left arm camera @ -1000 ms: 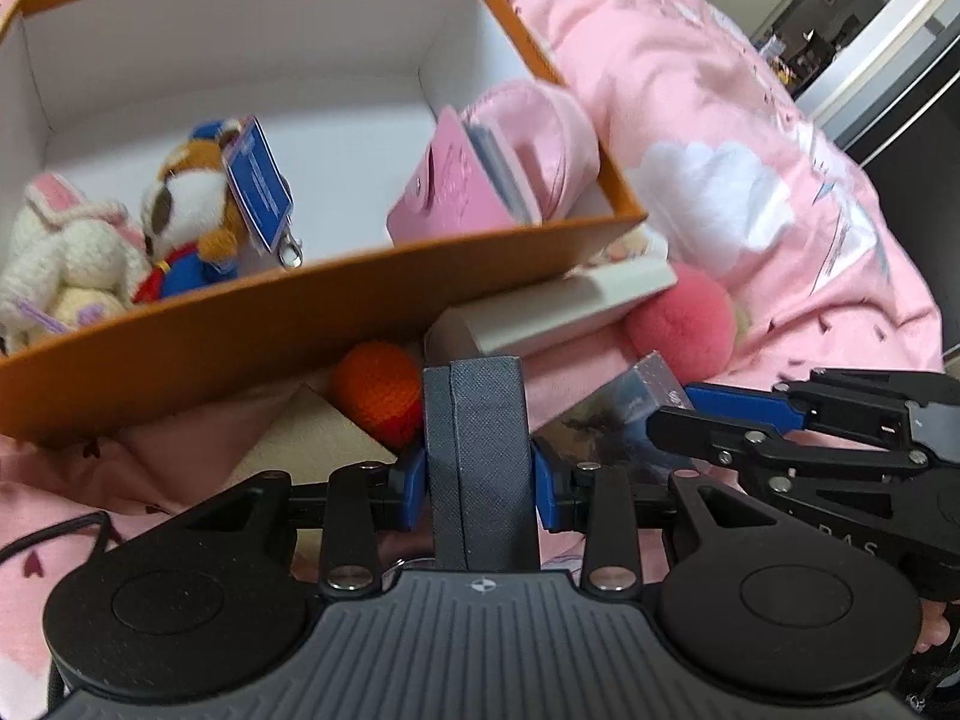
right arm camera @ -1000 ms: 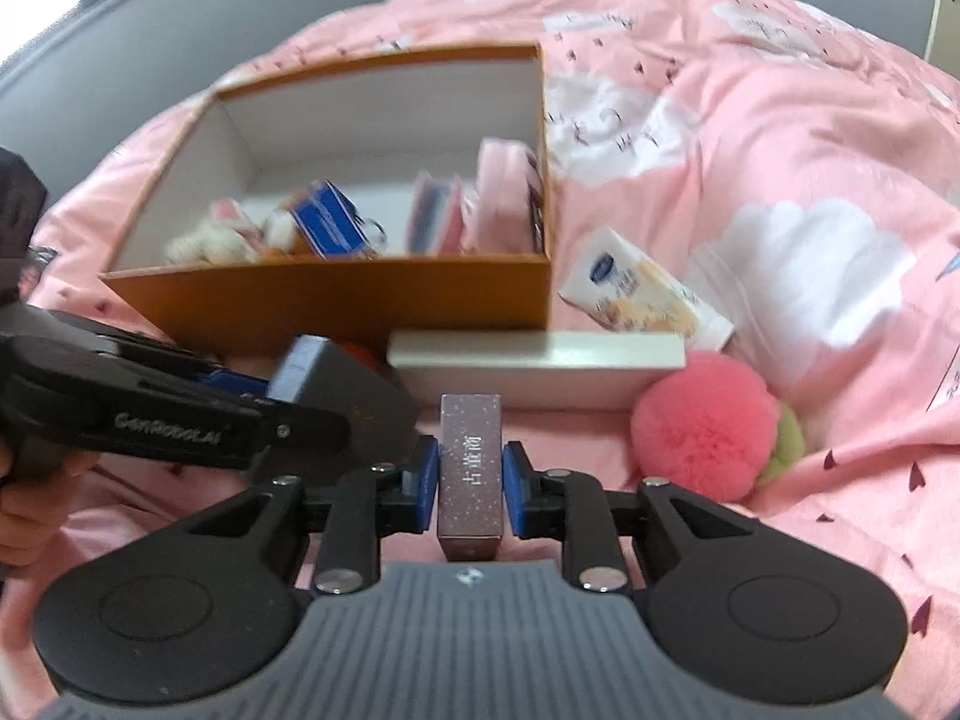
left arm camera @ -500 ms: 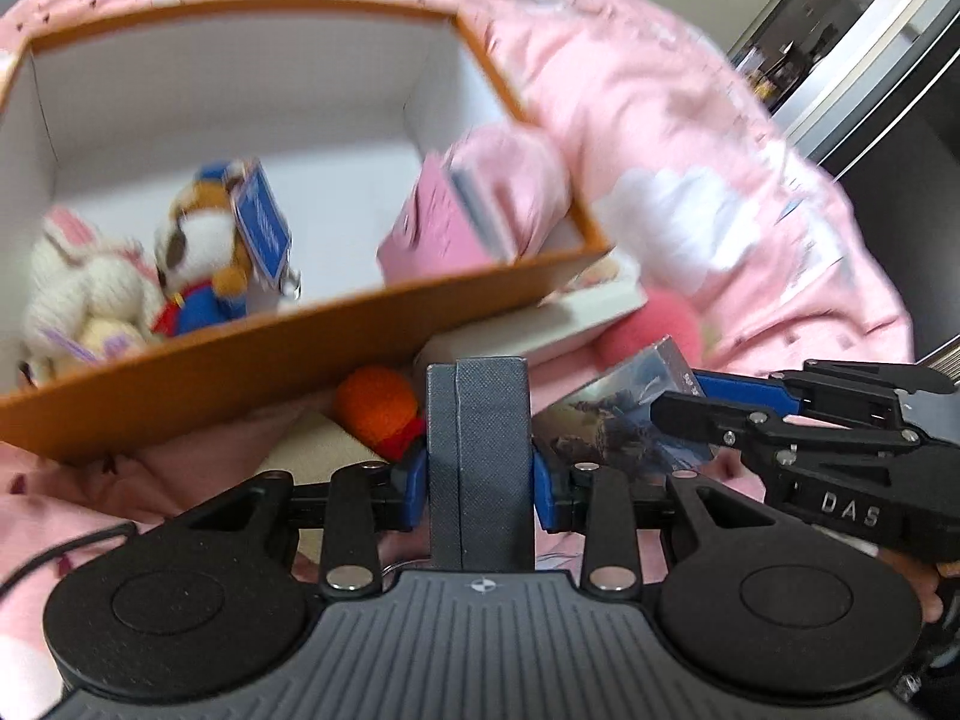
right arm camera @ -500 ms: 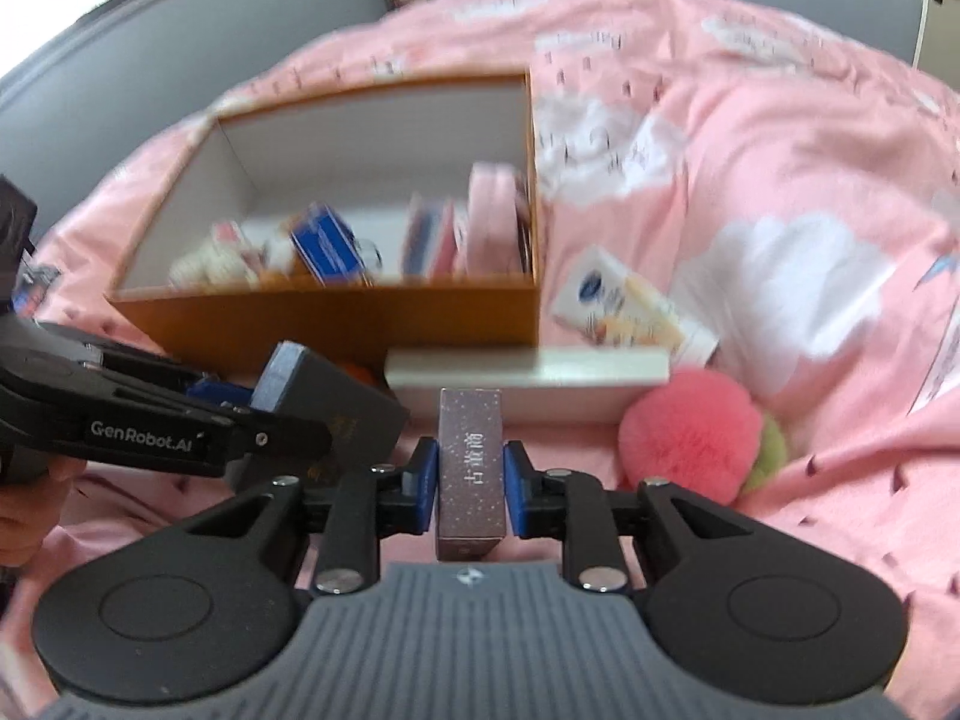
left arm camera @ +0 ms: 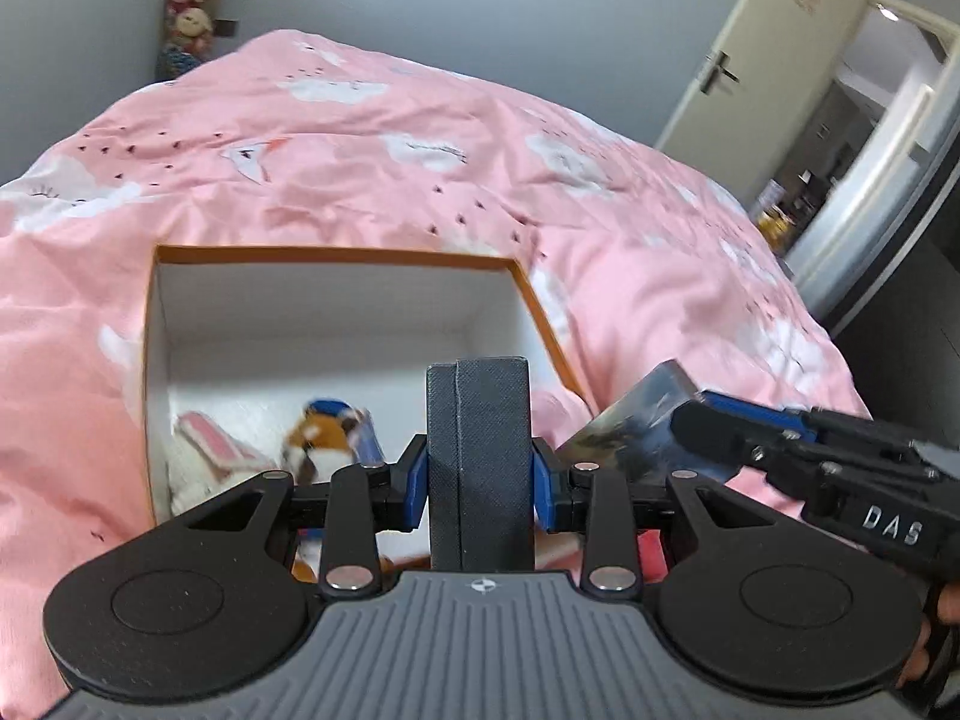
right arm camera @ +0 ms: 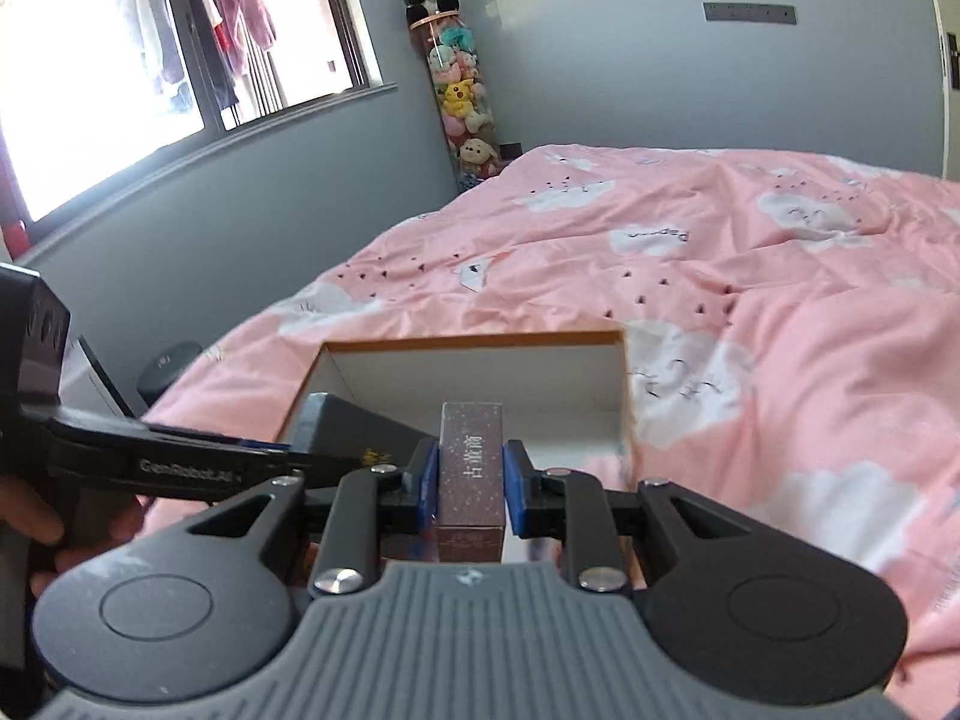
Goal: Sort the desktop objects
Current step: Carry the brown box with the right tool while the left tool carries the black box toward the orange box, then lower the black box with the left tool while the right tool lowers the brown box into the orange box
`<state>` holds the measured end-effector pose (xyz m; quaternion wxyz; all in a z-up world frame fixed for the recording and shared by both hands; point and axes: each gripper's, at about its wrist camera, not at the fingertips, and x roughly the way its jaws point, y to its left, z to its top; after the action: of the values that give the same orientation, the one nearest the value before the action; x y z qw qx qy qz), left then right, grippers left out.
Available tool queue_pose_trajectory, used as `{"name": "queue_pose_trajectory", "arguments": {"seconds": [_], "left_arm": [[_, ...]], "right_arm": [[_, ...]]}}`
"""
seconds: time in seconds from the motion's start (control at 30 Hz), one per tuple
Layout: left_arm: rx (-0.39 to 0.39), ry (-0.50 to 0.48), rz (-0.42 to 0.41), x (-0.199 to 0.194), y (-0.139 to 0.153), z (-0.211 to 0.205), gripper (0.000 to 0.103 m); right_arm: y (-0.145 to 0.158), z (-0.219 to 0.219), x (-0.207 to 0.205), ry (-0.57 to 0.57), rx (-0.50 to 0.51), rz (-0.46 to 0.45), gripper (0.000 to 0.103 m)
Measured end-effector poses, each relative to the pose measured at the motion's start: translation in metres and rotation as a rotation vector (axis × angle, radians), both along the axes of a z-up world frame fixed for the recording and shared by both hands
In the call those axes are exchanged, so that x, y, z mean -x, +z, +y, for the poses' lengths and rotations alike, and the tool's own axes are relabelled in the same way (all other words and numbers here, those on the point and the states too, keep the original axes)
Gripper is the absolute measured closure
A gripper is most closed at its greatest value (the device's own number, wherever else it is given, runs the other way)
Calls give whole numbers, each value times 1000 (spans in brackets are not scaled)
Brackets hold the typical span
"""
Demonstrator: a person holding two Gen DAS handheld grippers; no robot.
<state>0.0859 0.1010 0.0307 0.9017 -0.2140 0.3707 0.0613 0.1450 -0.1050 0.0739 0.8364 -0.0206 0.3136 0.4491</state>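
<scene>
A: Nearest to us, our left gripper (left arm camera: pixel 480 474) has its jaws pinching a dark grey textured case (left arm camera: pixel 479 456), held upright between the blue pads (left arm camera: pixel 416 483).

B: And our right gripper (right arm camera: pixel 471 480) pinches a slim brown box (right arm camera: pixel 471 468) with printed characters on its face, also upright.

A: From the left wrist we see that brown box side-on — a dark, glossy printed face (left arm camera: pixel 636 426) — with the right gripper's black body marked "DAS" coming in from the right.

B: The right wrist gives the reverse: the grey case (right arm camera: pixel 354 432) tilted at our left, over the near left corner of the orange box (right arm camera: pixel 480 339), and the hand (right arm camera: pixel 36 516) on the left handle.

A: Only the left view looks down into that orange box (left arm camera: pixel 336 253) — a white bunny plush (left arm camera: pixel 204 450) and a brown-and-white plush dog (left arm camera: pixel 318 438) lie by its near wall, blurred.

B: Ours shows just its white inner walls. Both held things hover above its near edge.

A: Beyond lies the pink bedspread (left arm camera: pixel 420 168) with clouds.

B: Farthest, we see a tall tube of plush toys (right arm camera: pixel 459 96) topped by a panda, and a window (right arm camera: pixel 150 60).
</scene>
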Motion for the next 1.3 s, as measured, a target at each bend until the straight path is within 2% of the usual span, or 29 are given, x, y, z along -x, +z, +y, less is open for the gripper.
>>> {"name": "queue_pose_trajectory", "arguments": {"seconds": [0.2, 0.3, 0.53, 0.63, 0.87, 1.03, 1.23, 1.3], "left_arm": [[69, 58, 86, -24, -36, 20, 64], [115, 78, 114, -31, -53, 28, 64], [100, 79, 182, -47, -79, 26, 65], [121, 85, 202, -52, -88, 26, 65], [189, 96, 226, -57, -105, 29, 64], [186, 107, 242, -62, -112, 28, 65], [165, 116, 269, -68, -118, 23, 64], [147, 111, 281, -71, -119, 19, 64]], "right_arm": [[-28, 43, -21, -32, 66, -11, 78], [-46, 56, -31, -35, 94, 19, 78], [-79, 66, -36, -65, 183, 33, 78], [-87, 65, -40, -80, 200, 43, 78], [-95, 62, -47, -85, 201, 86, 77], [-90, 55, -51, -80, 149, 127, 77], [-74, 44, -45, -109, 119, 86, 76], [-71, 39, -42, -125, 108, 74, 71]]}}
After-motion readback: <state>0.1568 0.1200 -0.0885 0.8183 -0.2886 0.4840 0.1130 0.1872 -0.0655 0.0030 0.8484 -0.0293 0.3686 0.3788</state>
